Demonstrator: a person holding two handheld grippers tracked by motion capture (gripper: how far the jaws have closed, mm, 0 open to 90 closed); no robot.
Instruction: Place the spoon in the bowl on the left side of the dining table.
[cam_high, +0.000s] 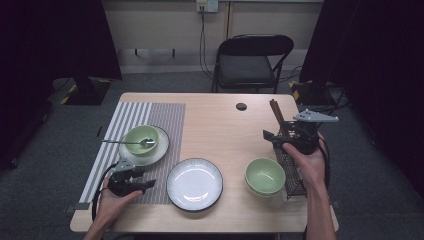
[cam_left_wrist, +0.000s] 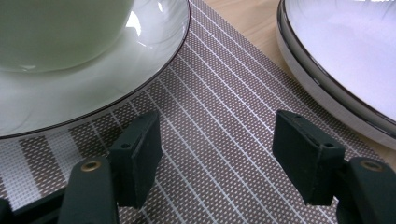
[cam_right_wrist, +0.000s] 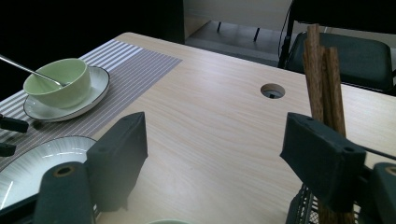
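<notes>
My left gripper (cam_high: 145, 180) (cam_left_wrist: 217, 135) hovers low over the striped placemat (cam_left_wrist: 219, 93), jaws open and empty. It sits between the small white plate (cam_left_wrist: 93, 93) carrying a green bowl (cam_high: 141, 139) and the large white plate (cam_high: 194, 183). A spoon (cam_high: 125, 142) rests in that bowl. My right gripper (cam_high: 270, 138) (cam_right_wrist: 215, 144) stands open with nothing in it over bare wood, beside brown chopsticks (cam_right_wrist: 322, 79) that stand in a black wire rack (cam_high: 292, 172).
Stacked green bowls (cam_high: 265, 176) sit at the right, against the wire rack. A cable hole (cam_high: 241, 106) marks the table's far side. A black folding chair (cam_high: 252, 62) stands beyond the table. Bare wood lies between the placemat and the rack.
</notes>
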